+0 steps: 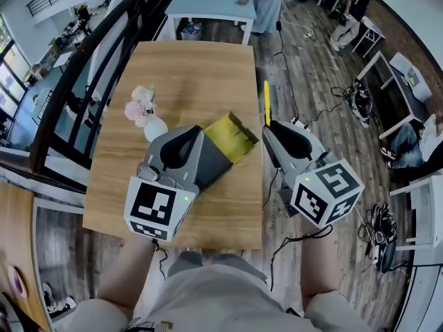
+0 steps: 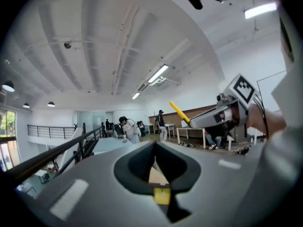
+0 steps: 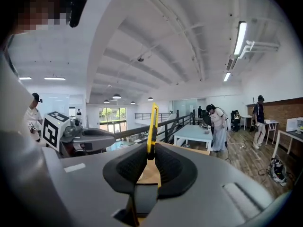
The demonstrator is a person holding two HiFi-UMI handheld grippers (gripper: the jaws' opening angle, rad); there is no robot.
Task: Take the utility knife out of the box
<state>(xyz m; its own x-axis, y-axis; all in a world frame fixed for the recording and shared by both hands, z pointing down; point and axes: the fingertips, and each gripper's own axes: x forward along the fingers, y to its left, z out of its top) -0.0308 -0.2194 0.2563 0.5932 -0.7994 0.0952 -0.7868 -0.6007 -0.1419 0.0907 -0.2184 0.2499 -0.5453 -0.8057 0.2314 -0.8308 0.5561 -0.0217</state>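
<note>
In the head view, the left gripper (image 1: 196, 140) is clamped on the grey end of the box (image 1: 228, 147) over the wooden table (image 1: 187, 68). Just right of the box, the right gripper (image 1: 268, 126) grasps the yellow utility knife (image 1: 266, 102), clear of it. In the left gripper view, the jaws pinch the box's cardboard edge, with the knife up and to the right of the box. In the right gripper view, the jaws clench the knife, which stands upright.

No legible words, brands or numbers anywhere. Only coded black-and-white squares on the cubes of the left gripper (image 2: 155, 151) and right gripper (image 3: 151, 151), unreadable as letters or digits.
</note>
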